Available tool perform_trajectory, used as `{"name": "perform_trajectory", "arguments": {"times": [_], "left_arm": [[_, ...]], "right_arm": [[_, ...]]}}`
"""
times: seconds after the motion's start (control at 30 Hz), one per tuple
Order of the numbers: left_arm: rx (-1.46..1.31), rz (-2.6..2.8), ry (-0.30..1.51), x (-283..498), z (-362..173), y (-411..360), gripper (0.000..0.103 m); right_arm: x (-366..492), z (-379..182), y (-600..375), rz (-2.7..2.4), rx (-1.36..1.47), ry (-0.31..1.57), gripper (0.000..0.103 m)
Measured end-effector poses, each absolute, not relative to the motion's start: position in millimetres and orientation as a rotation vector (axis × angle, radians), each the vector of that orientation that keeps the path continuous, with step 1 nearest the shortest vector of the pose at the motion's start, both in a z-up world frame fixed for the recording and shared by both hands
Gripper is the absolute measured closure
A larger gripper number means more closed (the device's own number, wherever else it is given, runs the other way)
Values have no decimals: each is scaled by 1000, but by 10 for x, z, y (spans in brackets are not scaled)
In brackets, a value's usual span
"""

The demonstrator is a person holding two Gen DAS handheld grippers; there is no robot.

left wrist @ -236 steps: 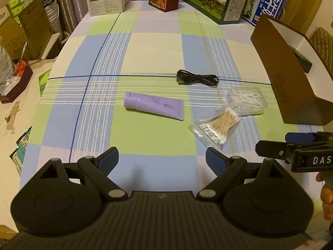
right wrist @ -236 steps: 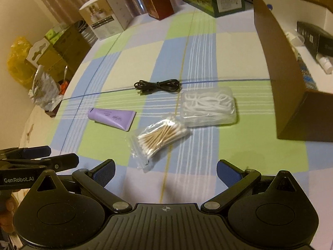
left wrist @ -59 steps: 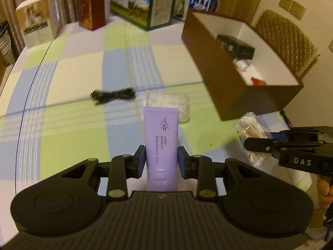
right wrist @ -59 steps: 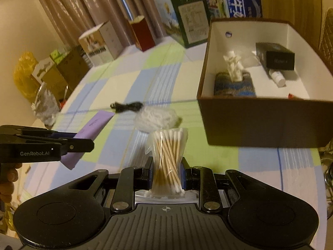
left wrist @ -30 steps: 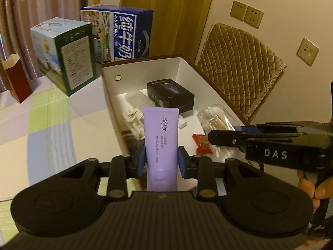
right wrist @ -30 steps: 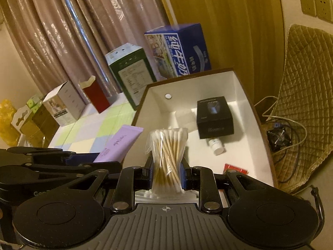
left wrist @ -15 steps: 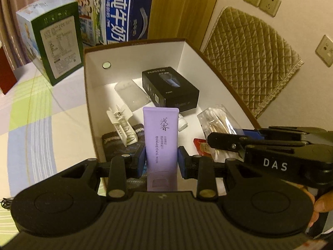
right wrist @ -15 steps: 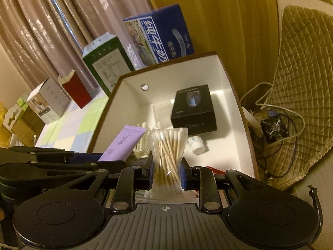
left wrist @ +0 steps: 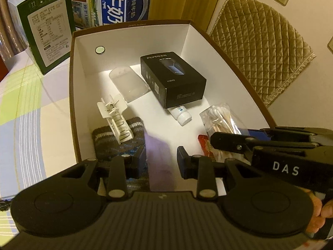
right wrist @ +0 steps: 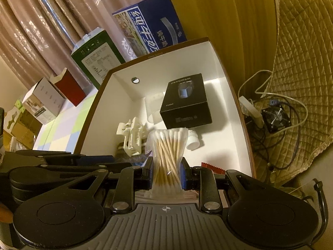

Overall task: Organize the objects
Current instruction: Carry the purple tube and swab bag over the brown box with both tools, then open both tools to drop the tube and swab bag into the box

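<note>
My left gripper [left wrist: 161, 162] hangs over the near end of a brown box [left wrist: 79, 83] with white inner walls. It is shut on a purple tube [left wrist: 161, 156], which shows only as a blurred streak between the pads. To its right, my right gripper [left wrist: 220, 139] is shut on a clear bag of cotton swabs [left wrist: 220, 118] above the box floor. In the right wrist view that bag [right wrist: 167, 162] stands upright between the pads of the right gripper [right wrist: 167, 177], over the box [right wrist: 124, 87]. The left gripper [right wrist: 116, 161] is close on the left.
In the box lie a black carton [left wrist: 172, 79], a white hair clip [left wrist: 114, 118], a dark knitted piece [left wrist: 118, 143], a small white bottle [left wrist: 182, 114] and a red sachet [left wrist: 206, 145]. Milk cartons [left wrist: 124, 2] stand behind. A quilted chair [left wrist: 260, 41] is at right, with cables [right wrist: 274, 118] on the floor.
Both grippers have come forward and down over the box, which now fills more of each view. The purple tube was sharp; now it is a blur and reaches less far past the pads.
</note>
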State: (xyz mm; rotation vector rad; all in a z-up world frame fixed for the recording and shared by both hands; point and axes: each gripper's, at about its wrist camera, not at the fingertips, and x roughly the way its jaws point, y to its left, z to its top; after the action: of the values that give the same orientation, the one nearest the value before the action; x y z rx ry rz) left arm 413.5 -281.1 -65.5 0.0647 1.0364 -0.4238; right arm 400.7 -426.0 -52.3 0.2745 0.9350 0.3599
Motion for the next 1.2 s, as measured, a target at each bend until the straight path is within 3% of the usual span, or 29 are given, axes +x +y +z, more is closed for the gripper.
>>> {"name": "perform_trajectory", "arguments": {"times": [0.13,0.23,0.37,0.6,0.73,0.87,1.2], "left_arm": [[80,-414,1026,4137,-627,-2787,74],[86,-400,1023,4137,-616,-2751,65],[88,-376,1011,4133,-589,-2688,54],[91,-376,980,4089,-498,-2630,38],[95,-380,967,4040,-449,-2611,30],[89,-391,956,3964,-386,-2574,25],[70,-382,924,3728,-225,-2459,14]], "right_arm": [[4031,-544,-4246,359,285,944,81],[4037,-552,-4225,348,297,934,81],[4040,-529,-4228,340,322,914,65],[3984,-440,-4259,327,298,888,52],[3880,-367,-4301,327,289,874,38],[3737,-278,-4312,335,268,850,23],[3466,-111,-4311,330,223,817,5]]}}
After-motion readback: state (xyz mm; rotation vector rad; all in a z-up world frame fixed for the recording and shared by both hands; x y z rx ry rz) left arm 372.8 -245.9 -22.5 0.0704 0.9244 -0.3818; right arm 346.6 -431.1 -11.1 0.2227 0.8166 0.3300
